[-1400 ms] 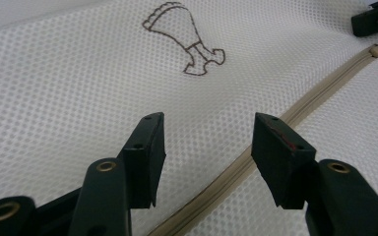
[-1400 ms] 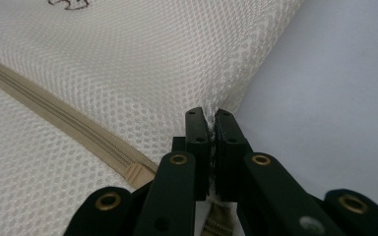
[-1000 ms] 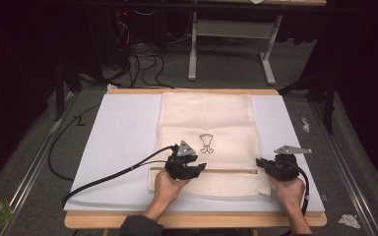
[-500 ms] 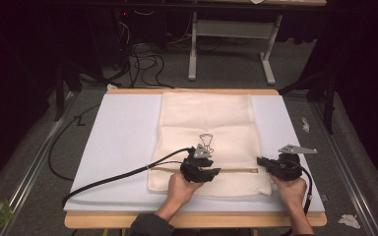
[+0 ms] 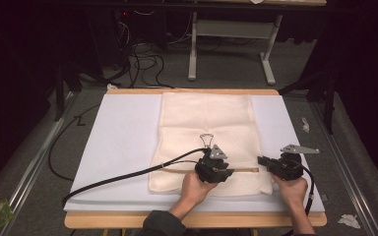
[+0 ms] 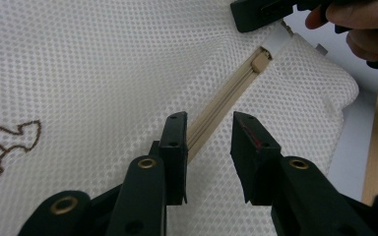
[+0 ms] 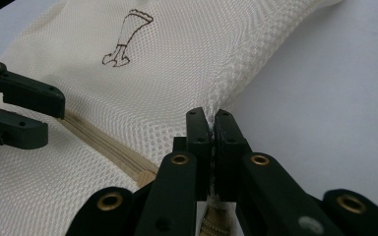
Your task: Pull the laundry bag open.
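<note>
Mesh bag (image 7: 177, 73) edge pinched between right gripper (image 7: 211, 129) jaws.

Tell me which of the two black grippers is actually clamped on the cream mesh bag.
The right gripper: its jaws are shut, pinching a fold of the cream mesh laundry bag at its edge. The left gripper is open, its jaws straddling the beige zipper.
</note>
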The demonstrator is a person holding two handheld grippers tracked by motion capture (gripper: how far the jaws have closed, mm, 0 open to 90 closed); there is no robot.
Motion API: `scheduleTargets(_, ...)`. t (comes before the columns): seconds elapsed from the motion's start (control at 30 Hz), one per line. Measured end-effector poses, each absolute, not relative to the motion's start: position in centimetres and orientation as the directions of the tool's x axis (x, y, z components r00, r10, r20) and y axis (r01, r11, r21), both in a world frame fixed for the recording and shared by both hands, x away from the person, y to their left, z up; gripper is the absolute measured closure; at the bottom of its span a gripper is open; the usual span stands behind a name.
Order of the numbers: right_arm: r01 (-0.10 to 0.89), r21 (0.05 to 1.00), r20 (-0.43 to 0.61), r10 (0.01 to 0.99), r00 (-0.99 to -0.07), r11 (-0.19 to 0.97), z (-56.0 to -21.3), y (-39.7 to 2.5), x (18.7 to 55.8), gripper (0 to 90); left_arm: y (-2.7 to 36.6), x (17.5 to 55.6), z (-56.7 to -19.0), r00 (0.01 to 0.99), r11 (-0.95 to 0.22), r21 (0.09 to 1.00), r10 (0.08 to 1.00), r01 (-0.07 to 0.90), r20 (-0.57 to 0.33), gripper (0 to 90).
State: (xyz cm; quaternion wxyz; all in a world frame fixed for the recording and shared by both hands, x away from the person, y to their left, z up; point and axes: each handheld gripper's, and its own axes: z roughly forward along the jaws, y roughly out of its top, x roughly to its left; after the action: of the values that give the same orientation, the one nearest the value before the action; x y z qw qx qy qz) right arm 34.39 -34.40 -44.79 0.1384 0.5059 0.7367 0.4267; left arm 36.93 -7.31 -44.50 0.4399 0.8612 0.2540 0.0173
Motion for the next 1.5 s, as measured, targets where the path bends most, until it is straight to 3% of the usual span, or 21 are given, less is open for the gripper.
scheduleTargets(0.7,0.622,0.772,0.244,0.844,-0.478,0.129,-44.3,-33.3,34.7,88.6,-10.2,36.8,-45.3,0.896,-0.47,0.79,0.387,0.393,-0.216,74.6)
scheduleTargets(1.5,0.599,0.787,0.238,0.825,-0.514,0.146,-42.9,-32.2,34.7,88.7,-11.9,37.5,-45.9,0.886,-0.451,0.777,0.361,0.439,-0.291,68.1)
